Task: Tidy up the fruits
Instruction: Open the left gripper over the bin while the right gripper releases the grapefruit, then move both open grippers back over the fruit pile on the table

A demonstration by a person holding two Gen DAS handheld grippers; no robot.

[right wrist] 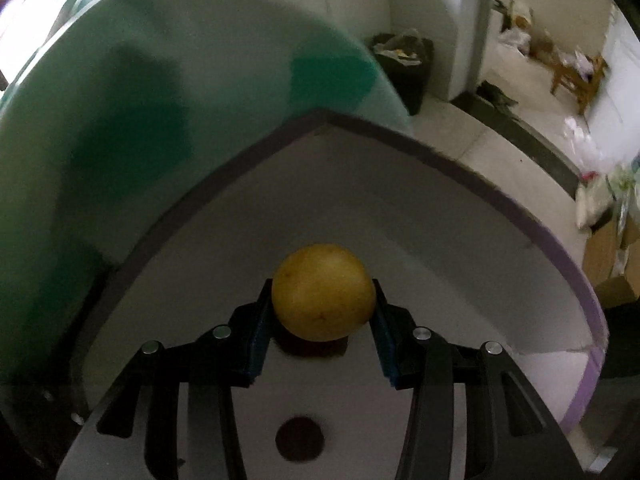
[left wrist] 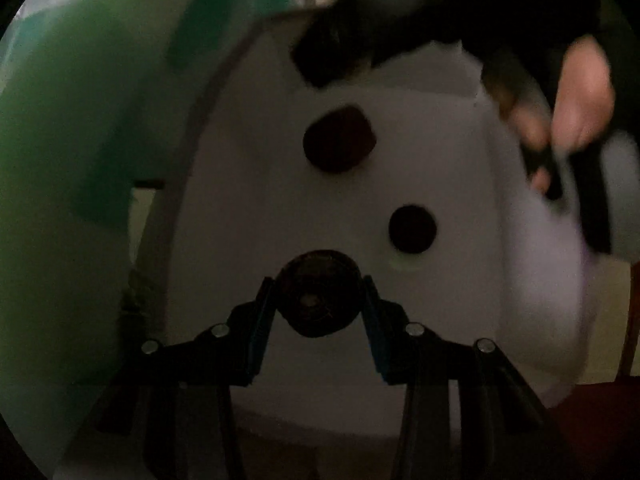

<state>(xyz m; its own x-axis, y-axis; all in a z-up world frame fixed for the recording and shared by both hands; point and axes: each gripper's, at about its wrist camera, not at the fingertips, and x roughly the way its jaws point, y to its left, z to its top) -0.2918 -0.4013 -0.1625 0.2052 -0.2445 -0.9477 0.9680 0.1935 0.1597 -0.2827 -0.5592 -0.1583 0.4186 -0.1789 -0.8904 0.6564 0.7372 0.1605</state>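
Right wrist view showed the right gripper (right wrist: 323,312) pinching a round yellow fruit (right wrist: 323,292) between its two blue-padded fingers, the pads pressed on the fruit's left and right sides and the jaws held apart only by its width. The fruit hung over the pale floor of a white box with a purple rim (right wrist: 440,160), and a dark round fruit (right wrist: 299,444) lay on that floor closer to the camera, under the gripper's body. Left wrist view, dim and blurred, showed the left gripper (left wrist: 318,300) clamped in the same way on a dark round fruit (left wrist: 318,298), its stem or blossom end turned toward the lens. Beyond it, two more dark fruits rested on the box floor, one straight ahead (left wrist: 339,139) and one off to the right (left wrist: 412,229). The person's hand (left wrist: 576,96) on the other gripper crossed the upper right of that view. Both held fruits were round, with no long axis to align, so what seemed to matter was the drop straight ahead of each pair of jaws: bare floor lay directly beyond the yellow fruit, while the left gripper's fruit appeared to have free floor just short of the nearest resting one. How high either fruit hung above the floor could not be told. A green tabletop (right wrist: 160,120) bordered the box on its left.
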